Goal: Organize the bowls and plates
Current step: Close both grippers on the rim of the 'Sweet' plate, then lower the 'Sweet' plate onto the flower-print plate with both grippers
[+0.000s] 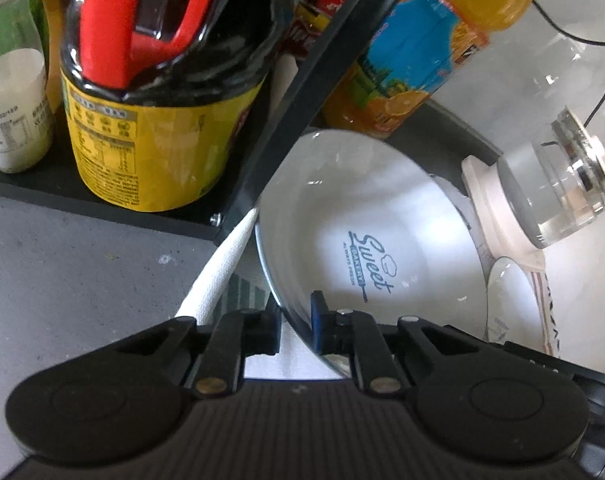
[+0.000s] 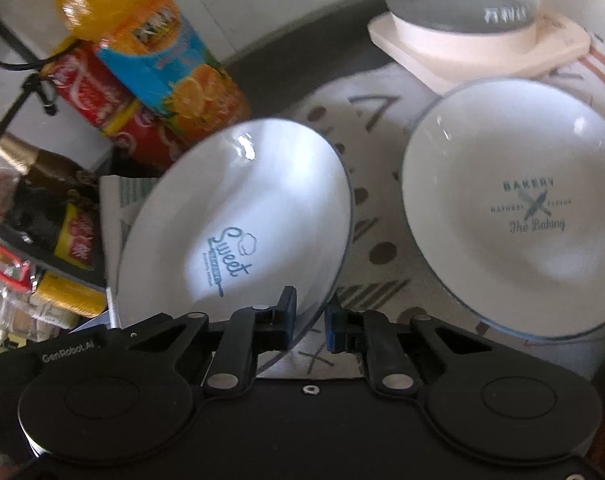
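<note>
A white bowl printed "Sweet" (image 1: 366,220) sits tilted on a patterned cloth (image 2: 374,120). My left gripper (image 1: 296,324) is shut on its near rim, one blue pad inside and one outside. In the right wrist view the same "Sweet" bowl (image 2: 242,200) has its lower right rim pinched in my right gripper (image 2: 310,322). A second white bowl printed "Bakery" (image 2: 514,208) lies on the cloth to the right, apart from the first. Part of this second bowl (image 1: 510,300) shows at the right of the left wrist view.
A black rack post (image 1: 294,100) stands close to the bowl's left side, with a yellow-labelled bottle (image 1: 150,140) and other bottles on the shelf. An orange juice bottle (image 2: 162,60) and red cans stand behind. A glass kettle on a cream base (image 2: 462,0) sits at the back right.
</note>
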### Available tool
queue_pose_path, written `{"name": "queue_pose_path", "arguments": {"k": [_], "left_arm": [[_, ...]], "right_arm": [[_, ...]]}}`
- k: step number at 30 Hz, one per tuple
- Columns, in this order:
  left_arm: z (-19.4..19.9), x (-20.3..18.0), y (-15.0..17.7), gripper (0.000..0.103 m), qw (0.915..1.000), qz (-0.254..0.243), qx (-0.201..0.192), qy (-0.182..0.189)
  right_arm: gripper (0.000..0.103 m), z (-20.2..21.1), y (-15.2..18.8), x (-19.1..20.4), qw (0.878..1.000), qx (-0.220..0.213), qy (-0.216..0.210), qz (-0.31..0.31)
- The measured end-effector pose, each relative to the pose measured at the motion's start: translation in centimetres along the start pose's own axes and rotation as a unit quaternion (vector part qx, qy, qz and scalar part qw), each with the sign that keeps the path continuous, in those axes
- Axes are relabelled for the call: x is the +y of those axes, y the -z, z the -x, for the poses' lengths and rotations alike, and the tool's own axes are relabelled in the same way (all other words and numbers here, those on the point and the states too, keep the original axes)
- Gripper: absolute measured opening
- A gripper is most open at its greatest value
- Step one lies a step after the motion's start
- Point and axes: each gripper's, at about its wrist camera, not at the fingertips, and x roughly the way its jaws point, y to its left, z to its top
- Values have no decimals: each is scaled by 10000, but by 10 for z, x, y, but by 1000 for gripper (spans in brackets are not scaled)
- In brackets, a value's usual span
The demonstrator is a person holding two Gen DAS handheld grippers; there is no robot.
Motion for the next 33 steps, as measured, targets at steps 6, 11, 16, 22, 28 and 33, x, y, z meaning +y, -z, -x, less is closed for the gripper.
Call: {"name": "queue_pose_path", "arguments": {"k": [6, 11, 16, 22, 28, 33], "left_arm": [[14, -2, 5, 13, 10000, 15, -38, 29], [32, -3, 15, 13, 9999, -16, -103, 113], [54, -6, 26, 13, 9996, -62, -208, 194], [84, 1, 47, 12, 9989, 217, -295, 278], [107, 10, 65, 8, 9932, 1029, -419, 362], [126, 13, 88, 6, 9849, 1615, -560, 280]], "right_arm": [[14, 14, 6, 3, 9998, -121, -20, 132], [14, 28, 16, 5, 9995, -245, -93, 164], [14, 51, 31, 8, 9989, -362, -181, 249], [14, 76, 51, 14, 9982, -448, -292, 289], [14, 96, 72, 16, 9971, -482, -464, 350], [14, 111, 86, 14, 9968, -430, -586, 335]]}}
